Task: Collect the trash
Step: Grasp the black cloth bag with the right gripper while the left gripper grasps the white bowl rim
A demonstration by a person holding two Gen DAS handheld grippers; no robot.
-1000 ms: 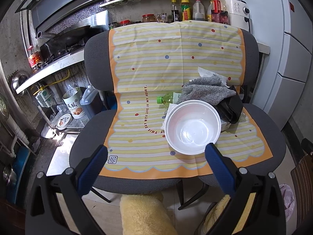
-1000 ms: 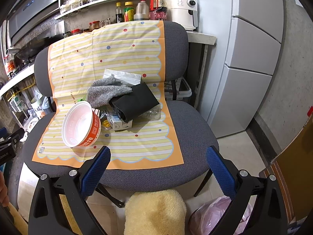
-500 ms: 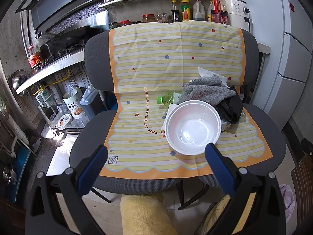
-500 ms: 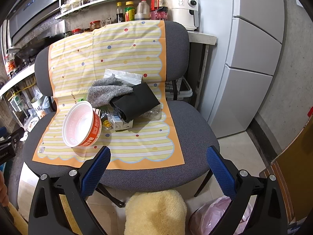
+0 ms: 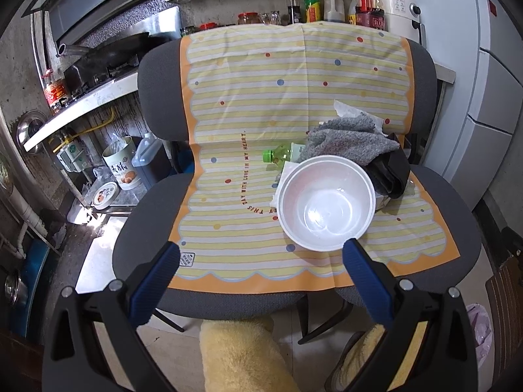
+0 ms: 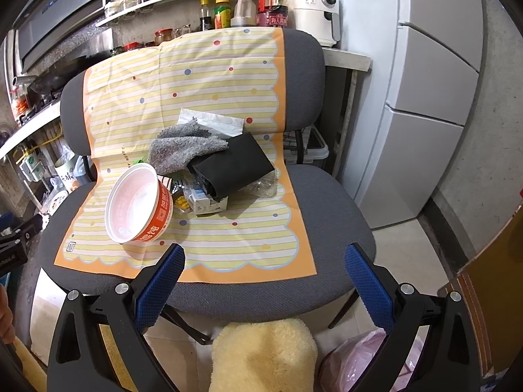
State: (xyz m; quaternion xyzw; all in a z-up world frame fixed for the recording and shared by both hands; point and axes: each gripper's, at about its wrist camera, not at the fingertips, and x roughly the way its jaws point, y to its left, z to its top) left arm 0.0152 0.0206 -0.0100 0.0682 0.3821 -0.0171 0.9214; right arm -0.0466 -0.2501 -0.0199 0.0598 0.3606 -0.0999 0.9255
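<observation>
Broadly, a grey fabric office chair [image 6: 327, 202] fills both views, its seat and backrest draped with a yellow-and-white striped plastic sheet with an orange scalloped border and coloured dots [image 6: 209, 75]. All the trash sits in one pile on the sheet, toward the back of the seat. Largest in the pile is a round instant-noodle bowl, white inside with an orange printed wall [image 6: 137, 204], tipped up on its side at the pile's left edge so its empty inside faces the left wrist camera [image 5: 325, 202]. Behind it a flat black folded pouch [image 6: 233, 165] leans over the heap, with a crumpled grey fuzzy cloth [image 6: 183, 148] draped on its upper left end and a white crumpled tissue [image 6: 212, 121] behind the cloth. Under the pouch lie a small white carton [image 6: 209, 204] and a crushed clear plastic bottle [image 6: 261, 187]. A green-capped clear bottle [image 5: 278, 155] pokes out to the left of the cloth.

The left gripper [image 5: 261, 254] hangs over the seat's front edge, blue-padded fingers [image 5: 157, 281] wide apart and empty. The right gripper [image 6: 264, 258] likewise hovers with jaws spread, holding nothing.
</observation>
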